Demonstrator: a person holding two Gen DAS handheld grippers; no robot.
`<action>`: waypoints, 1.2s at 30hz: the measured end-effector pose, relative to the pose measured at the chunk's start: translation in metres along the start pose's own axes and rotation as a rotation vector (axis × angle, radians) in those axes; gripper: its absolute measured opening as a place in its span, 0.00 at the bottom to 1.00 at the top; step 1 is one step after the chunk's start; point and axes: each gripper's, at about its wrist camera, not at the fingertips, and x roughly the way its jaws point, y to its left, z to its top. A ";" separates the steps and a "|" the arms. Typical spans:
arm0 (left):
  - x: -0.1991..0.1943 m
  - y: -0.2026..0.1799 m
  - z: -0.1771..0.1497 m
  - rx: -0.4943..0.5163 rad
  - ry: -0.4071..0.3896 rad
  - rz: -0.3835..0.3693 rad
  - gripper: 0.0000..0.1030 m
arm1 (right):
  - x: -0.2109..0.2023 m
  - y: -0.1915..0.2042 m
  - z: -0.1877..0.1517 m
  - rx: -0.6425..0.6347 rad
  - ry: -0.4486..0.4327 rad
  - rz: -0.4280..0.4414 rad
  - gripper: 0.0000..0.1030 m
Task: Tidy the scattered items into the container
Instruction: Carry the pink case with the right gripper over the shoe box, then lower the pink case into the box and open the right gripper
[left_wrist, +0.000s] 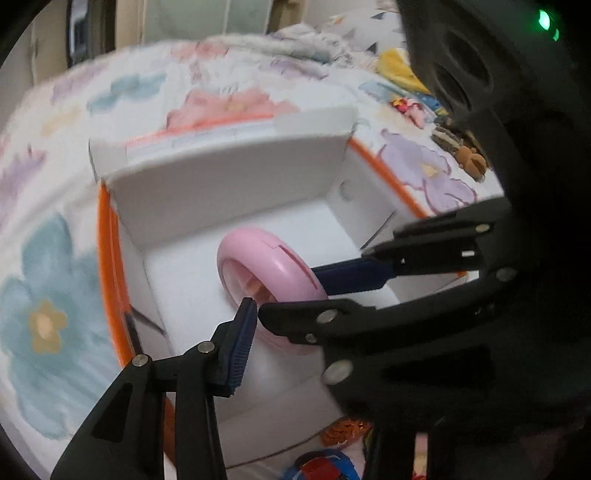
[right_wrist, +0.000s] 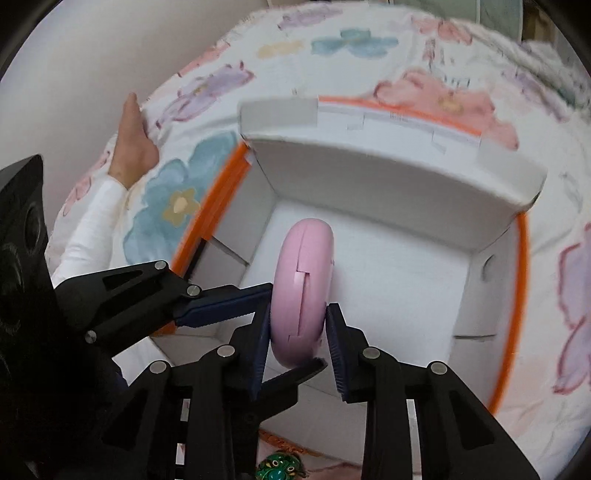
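Flowered bedspread (right_wrist: 369, 55) on a bed, carrying one open white box (right_wrist: 388, 177) with orange trim. Pink ring (right_wrist: 303, 291), upright on edge inside the box. Right claw (right_wrist: 299, 347) clamped across the ring's width; left claw (left_wrist: 284, 291) clamped on its rim.

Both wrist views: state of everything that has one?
pink ring: on edge inside the box, clamped from two sides, not released
box: open, only the ring seen inside
lid: flipped up at the far side
left gripper: jaws shut on the pink ring
right gripper: jaws shut on the pink ring
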 end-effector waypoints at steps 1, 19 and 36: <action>0.003 0.002 -0.003 0.001 0.006 0.004 0.43 | 0.005 -0.003 -0.001 0.014 0.009 0.018 0.26; -0.009 0.005 -0.004 0.002 0.008 -0.001 0.72 | 0.017 0.014 0.006 -0.023 0.052 0.008 0.39; -0.096 0.009 -0.030 -0.029 -0.202 0.073 1.00 | -0.049 0.058 -0.021 -0.063 -0.112 0.010 0.73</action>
